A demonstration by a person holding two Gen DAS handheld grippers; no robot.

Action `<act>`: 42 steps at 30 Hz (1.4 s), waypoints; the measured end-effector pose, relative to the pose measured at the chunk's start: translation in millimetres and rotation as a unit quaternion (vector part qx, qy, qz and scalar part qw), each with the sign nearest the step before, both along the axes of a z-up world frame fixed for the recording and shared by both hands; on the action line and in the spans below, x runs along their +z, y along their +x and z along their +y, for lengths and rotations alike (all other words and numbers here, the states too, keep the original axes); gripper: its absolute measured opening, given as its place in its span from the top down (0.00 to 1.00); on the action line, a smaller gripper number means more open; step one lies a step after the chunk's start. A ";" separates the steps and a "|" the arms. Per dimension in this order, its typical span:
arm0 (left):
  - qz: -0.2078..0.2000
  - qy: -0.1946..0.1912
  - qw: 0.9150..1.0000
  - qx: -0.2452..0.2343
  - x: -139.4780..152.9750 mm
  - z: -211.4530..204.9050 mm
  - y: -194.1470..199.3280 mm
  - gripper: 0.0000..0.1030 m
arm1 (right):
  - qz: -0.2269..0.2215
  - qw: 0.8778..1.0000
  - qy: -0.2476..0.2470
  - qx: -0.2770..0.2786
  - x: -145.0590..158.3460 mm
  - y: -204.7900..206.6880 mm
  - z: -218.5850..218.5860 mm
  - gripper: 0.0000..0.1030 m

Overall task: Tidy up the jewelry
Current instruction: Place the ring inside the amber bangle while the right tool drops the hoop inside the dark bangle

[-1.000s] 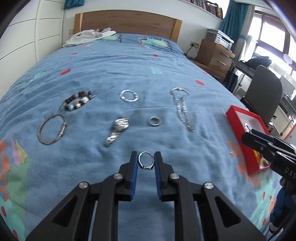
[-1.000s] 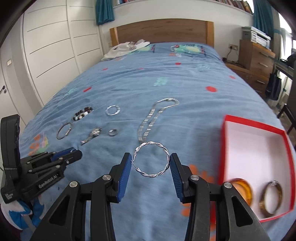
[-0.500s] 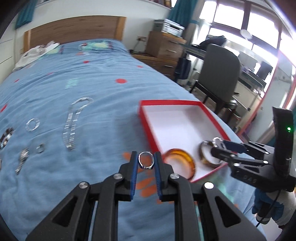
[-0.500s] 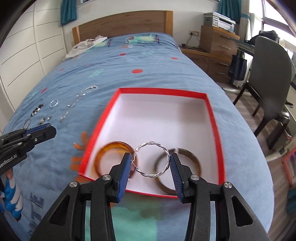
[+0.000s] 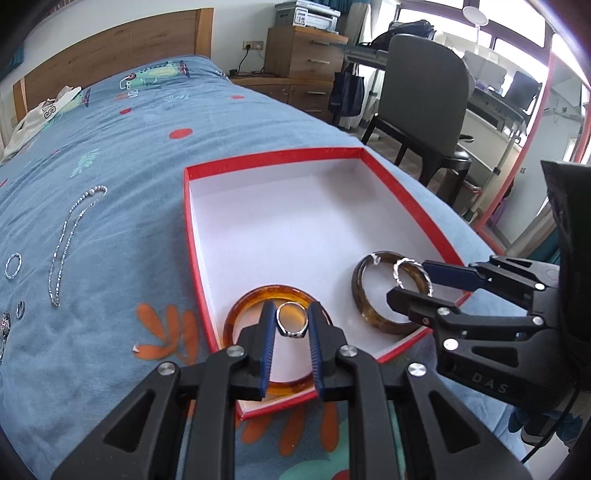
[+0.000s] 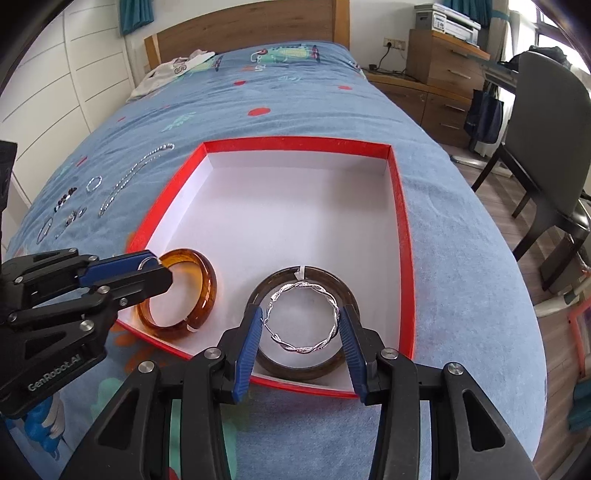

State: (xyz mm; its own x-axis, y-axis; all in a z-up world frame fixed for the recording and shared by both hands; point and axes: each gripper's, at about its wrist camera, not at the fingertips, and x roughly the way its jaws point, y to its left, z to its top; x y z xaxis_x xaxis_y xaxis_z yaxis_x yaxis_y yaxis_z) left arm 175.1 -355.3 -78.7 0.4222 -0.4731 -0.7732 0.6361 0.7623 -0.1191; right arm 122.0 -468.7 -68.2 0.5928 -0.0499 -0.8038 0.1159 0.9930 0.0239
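Over red box [image 6: 400, 221]: L gripper [image 5: 291, 325] pinching ring [image 5: 291, 324], R gripper [image 6: 301, 321] bracelet [image 6: 302, 320].

the ring [image 5: 291, 324] is polished silvery metal, smooth and bright. the twisted bangle [image 6: 302, 317] is shiny metal too, ropelike in surface. the amber bangle [image 6: 176, 291] looks like glossy translucent resin; the brown bangle [image 6: 306, 365] is darker, smooth and half clear. the box [image 6: 400, 236] is matt card, red on the rim, plain white inside. the bed [image 6: 295, 96] wears a soft, slightly napped blue cloth. each hand-held gripper, left [image 5: 291, 345] and right [image 6: 301, 345], is matt black plastic with ribbed blue pads [image 6: 248, 343] and bright metal screws. the headboard [image 6: 243, 26] is satin wood.
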 end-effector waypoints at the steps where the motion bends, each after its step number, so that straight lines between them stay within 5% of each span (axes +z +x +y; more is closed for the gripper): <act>1: 0.001 0.003 1.000 0.002 -1.6 -1.8 0.1 0.84 | 0.002 1.000 -0.002 0.002 -1.5 0.5 -0.6 0.59; 21: 0.012 0.030 0.999 0.014 -27.4 -13.6 -1.7 0.84 | 0.033 0.995 -0.066 0.072 -9.6 3.1 2.7 0.58; 37: 0.006 0.041 0.999 0.011 -28.7 -15.3 -4.9 0.83 | 0.038 0.995 -0.053 0.070 -9.2 -0.4 -0.8 0.57; 42: 0.005 0.039 0.999 0.012 -24.3 -13.6 -5.9 0.75 | 0.034 0.996 -0.052 0.061 -7.1 -2.7 -0.2 0.57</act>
